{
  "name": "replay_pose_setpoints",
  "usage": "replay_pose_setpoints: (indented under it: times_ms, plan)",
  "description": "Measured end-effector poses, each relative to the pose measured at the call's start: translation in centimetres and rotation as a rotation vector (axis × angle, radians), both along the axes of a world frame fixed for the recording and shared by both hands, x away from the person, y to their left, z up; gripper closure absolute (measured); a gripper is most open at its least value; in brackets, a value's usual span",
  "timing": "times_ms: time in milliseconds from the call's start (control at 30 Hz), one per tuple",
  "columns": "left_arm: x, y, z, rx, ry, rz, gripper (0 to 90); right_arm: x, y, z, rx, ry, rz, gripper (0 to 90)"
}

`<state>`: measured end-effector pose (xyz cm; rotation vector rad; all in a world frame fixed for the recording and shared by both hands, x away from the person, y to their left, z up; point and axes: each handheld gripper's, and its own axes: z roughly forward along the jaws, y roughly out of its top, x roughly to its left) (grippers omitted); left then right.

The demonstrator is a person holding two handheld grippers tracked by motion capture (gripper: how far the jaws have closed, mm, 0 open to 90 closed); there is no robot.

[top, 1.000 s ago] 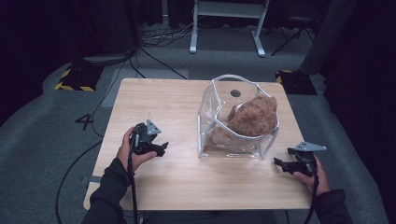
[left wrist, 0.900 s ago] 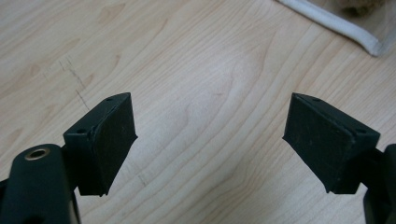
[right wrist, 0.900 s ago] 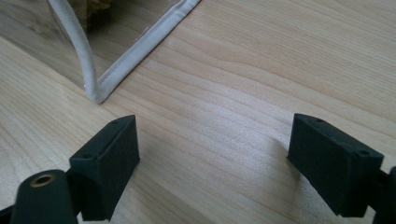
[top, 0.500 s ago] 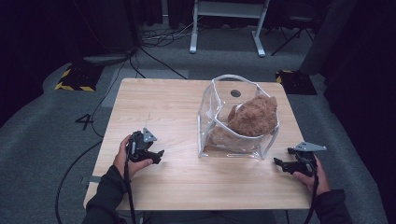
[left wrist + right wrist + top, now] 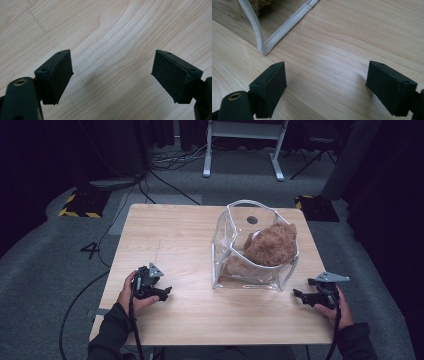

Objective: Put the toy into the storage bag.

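table [image 5: 175, 245]: light wood, takes up the middle of the high view; bare on its left half, bag on the right half.
clear bag [image 5: 235, 245]: transparent plastic tote with white piping, standing upright right of centre, mouth open upward, handles up; its near bottom corner [image 5: 263, 48] shows in the right gripper view, just beyond that gripper's jaws, not touching.
plush toy [image 5: 270, 245]: brown and fuzzy, sits inside the clear bag, leaning toward its right wall; looks fully below the rim.
left hand [image 5: 131, 292]: at the near left of the table, well apart from the bag, sleeve coming in from the near edge.
right hand [image 5: 336, 306]: at the near right edge, just right of the bag's near right corner.
left gripper [image 5: 159, 292] [image 5: 112, 75]: jaws spread wide, nothing between them, bare wood grain under them; low over the table, cannot tell if it touches.
right gripper [image 5: 304, 296] [image 5: 327, 77]: jaws spread wide, empty, pointing toward the bag's near corner; near it, no contact.
progress: judging by the layout, the toy is already in the bag, so the loading part looks done; neither gripper has hold of anything.
left to do: probably nothing, or a tidy-up such as closing or moving the bag; handles untouched. Can't tell more.
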<state>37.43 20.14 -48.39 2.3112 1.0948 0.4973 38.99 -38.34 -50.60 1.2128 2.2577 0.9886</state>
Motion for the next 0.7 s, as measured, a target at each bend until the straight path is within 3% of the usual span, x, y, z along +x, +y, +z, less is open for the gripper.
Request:
replay_pose_setpoints:
  times_ms: [167,333,433,567,700]
  plan:
    - [-0.5,0.1,-0.7,0.002,0.013,0.004,17.0,0.0,0.0,0.0,0.000,0.000,0.000,16.2]
    - [-1.2,0.4,-1.1,-0.035,0.007,0.018,17.0,0.0,0.0,0.0,0.000,-0.001,0.000,16.2]
    - [-1.5,0.7,-1.4,-0.066,0.006,0.028,16.9,0.0,0.0,0.0,-0.001,-0.001,0.000,16.2]
    - [-2.0,1.4,-1.9,-0.137,0.015,0.057,16.8,0.0,0.0,0.0,0.000,-0.001,-0.001,16.2]
    - [-2.5,1.8,-2.2,-0.159,-0.015,0.061,16.6,0.0,0.0,0.0,-0.001,-0.001,-0.001,16.2]
